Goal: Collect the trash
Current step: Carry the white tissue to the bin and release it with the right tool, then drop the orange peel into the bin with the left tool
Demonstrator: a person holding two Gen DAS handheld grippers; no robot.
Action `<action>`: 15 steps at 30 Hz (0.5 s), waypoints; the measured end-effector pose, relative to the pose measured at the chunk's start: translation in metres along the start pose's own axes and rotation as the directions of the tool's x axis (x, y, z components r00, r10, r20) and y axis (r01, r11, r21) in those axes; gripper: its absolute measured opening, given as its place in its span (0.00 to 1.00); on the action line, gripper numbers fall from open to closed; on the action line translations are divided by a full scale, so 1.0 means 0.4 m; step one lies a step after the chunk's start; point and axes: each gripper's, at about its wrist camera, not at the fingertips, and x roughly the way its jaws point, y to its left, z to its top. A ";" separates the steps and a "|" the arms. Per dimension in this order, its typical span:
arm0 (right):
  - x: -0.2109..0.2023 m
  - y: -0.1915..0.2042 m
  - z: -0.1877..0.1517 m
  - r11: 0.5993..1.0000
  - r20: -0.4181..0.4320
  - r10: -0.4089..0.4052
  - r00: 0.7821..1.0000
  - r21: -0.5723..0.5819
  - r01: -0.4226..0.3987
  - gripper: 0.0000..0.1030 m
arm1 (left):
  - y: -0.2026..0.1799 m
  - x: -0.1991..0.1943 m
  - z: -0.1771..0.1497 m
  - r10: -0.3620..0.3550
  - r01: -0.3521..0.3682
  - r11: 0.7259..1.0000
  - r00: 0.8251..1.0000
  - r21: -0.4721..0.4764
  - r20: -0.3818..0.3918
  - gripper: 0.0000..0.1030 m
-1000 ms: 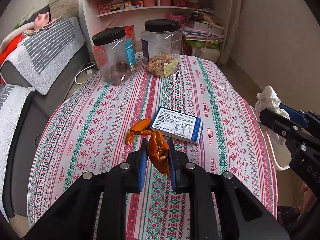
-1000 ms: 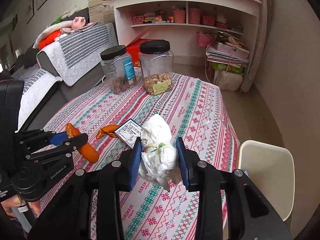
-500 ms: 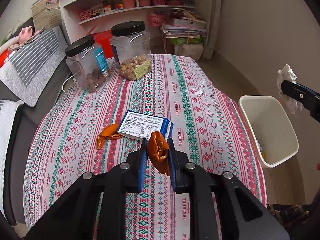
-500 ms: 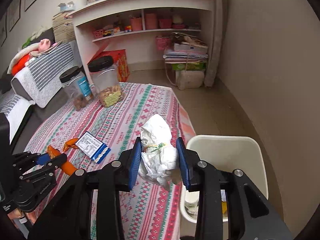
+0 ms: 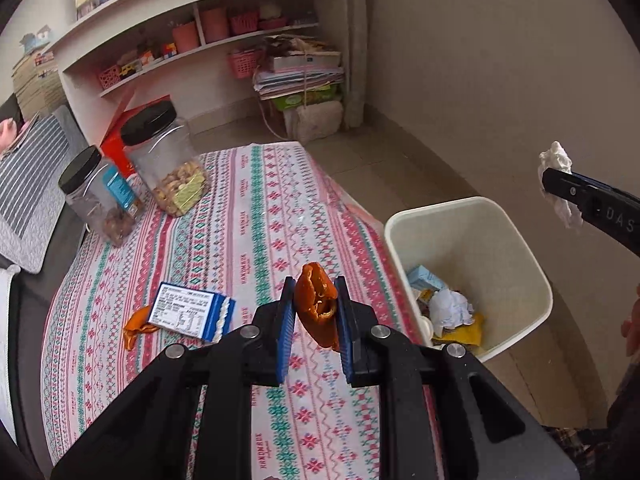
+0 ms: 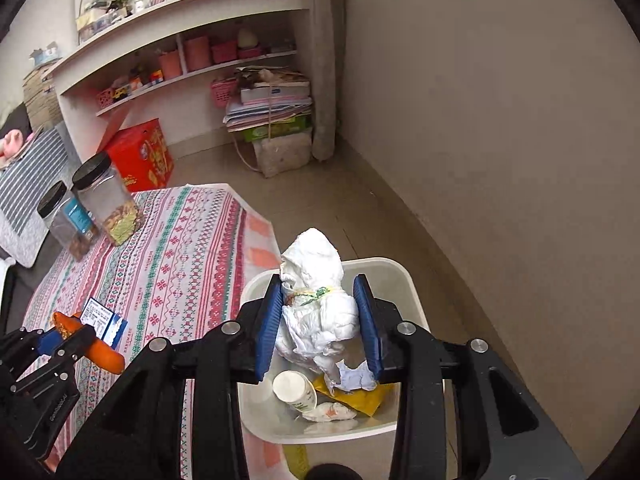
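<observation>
Your right gripper's [image 6: 320, 320] blue pads stand either side of a crumpled white tissue wad [image 6: 316, 304]; the jaws have just been opening, the left pad still looks to touch the wad while a narrow gap shows at the right pad, so I cannot tell whether the grip still bears. The wad hangs directly over the white trash bin [image 6: 404, 276], which sits on the floor just beside the table's edge. Inside the bin you can see a small white cup [image 6: 294, 390], a yellow wrapper [image 6: 360, 398] and other crumpled paper.

Your left gripper [image 5: 316, 312] has its pads closed on a piece of orange peel [image 5: 316, 308], held upright between them above the patterned tablecloth [image 5: 256, 216], near the table edge next to the bin [image 5: 404, 216]. In the left wrist view your right gripper [image 5: 560, 182] shows at the right edge with the tissue [image 5: 556, 158] beyond the bin's far side.

On the cloth, a blue-and-white packet [image 5: 188, 312] lies flat, partly covering a second piece of orange peel [image 5: 134, 328] at its left. Farther back stand two clear jars with black lids [image 5: 168, 160], just beside each other, one holding nuts. Behind the table are a red box [image 6: 140, 156], white shelves [image 6: 180, 76] with pink pots and baskets, and a stack of papers [image 6: 272, 108] on the floor.
</observation>
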 end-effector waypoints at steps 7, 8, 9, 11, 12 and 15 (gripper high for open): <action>-0.040 -0.123 -0.010 0.986 0.024 -0.081 0.996 0.147 0.076 0.74 | -0.128 0.006 0.064 -0.045 0.044 0.998 0.999 0.054 0.020 0.19; -0.047 -0.140 -0.012 0.982 0.028 -0.093 0.995 0.168 0.087 0.79 | -0.143 0.010 0.071 -0.051 0.050 0.997 0.999 0.056 0.016 0.19; -0.052 -0.156 -0.014 0.978 0.030 -0.102 0.994 0.186 0.094 0.80 | -0.155 0.014 0.076 -0.058 0.057 0.997 0.998 0.057 0.011 0.19; -0.063 -0.185 -0.019 0.969 0.033 -0.121 0.992 0.221 0.110 0.87 | -0.181 0.021 0.086 -0.073 0.073 0.996 0.997 0.057 -0.001 0.19; -0.068 -0.198 -0.022 0.965 0.036 -0.129 0.991 0.235 0.117 0.88 | -0.192 0.025 0.089 -0.079 0.079 0.995 0.997 0.057 -0.006 0.19; -0.081 -0.231 -0.030 0.952 0.039 -0.148 0.988 0.275 0.132 0.90 | -0.229 0.034 0.104 -0.095 0.096 0.994 0.995 0.058 -0.015 0.20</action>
